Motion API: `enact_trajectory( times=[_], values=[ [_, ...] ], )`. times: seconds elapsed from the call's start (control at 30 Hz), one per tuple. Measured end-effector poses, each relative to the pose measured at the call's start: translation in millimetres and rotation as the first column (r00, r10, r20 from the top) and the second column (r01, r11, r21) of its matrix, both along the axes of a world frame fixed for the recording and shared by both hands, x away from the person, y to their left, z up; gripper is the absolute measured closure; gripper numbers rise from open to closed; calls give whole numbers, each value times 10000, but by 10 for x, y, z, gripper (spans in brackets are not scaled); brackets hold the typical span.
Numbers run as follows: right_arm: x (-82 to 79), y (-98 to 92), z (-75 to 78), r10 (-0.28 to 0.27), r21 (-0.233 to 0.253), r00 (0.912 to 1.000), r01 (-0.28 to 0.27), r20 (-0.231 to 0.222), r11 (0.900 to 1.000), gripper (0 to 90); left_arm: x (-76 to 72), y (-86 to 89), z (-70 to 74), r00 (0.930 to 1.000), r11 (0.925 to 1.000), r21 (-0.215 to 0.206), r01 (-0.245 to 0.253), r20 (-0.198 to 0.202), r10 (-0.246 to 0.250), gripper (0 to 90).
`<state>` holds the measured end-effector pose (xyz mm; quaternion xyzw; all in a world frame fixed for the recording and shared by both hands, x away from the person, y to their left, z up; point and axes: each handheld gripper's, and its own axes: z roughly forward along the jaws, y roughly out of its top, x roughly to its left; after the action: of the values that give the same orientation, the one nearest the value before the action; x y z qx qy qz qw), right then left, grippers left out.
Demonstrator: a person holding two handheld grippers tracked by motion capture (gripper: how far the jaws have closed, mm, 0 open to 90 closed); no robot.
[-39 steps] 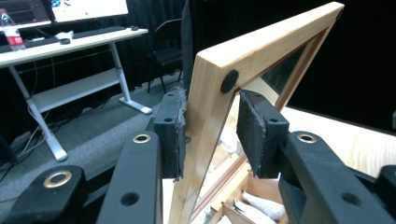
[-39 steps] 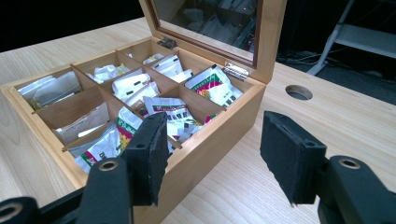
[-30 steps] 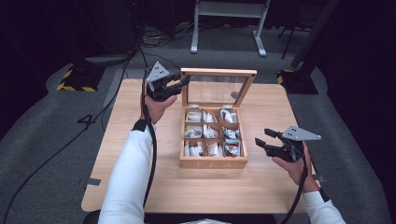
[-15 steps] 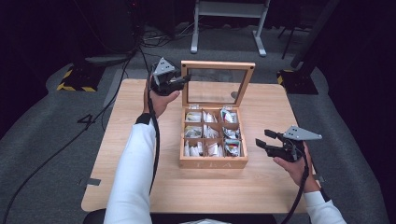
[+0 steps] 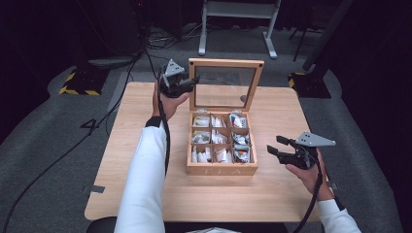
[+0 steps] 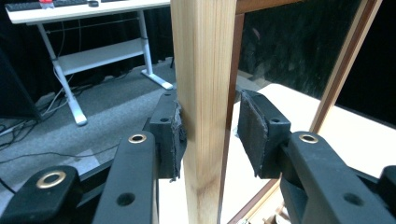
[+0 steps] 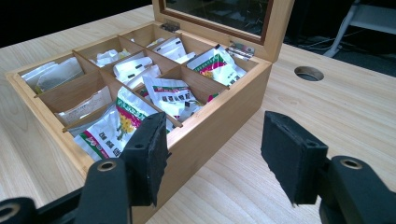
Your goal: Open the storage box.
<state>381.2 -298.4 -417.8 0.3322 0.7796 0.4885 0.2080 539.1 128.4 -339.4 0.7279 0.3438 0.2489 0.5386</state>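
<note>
Holding nine compartments, one tea box (image 5: 221,168) meets two hand-held grippers.

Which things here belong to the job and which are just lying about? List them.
Part of the job:
- tea box
- its lid, standing open
- tea bags in the compartments
- left gripper, jaws around the lid's frame
- right gripper, open beside the box

Just lying about:
- white desk frame behind the table
- cables on the floor
</note>
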Motion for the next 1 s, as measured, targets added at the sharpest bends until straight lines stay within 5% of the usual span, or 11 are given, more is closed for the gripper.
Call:
enact_trajectory(
  times=[0.23, 0.63, 1.0],
  values=[
    [4, 25, -15, 113, -2, 9999, -113, -126, 9999, 409, 41, -19, -96, 9997, 9999, -163, -31, -233, 27, 568],
    [8, 43, -37, 118, -145, 9997, -121, -204, 9998, 401, 88, -59, -365, 9957, 9976, 694, -83, -918, 146, 564],
    [12, 54, -53, 146, -212, 9995, -152, -288, 9997, 399, 105, -38, -571, 9905, 9967, 806, -59, -1365, 169, 553]
  ],
)
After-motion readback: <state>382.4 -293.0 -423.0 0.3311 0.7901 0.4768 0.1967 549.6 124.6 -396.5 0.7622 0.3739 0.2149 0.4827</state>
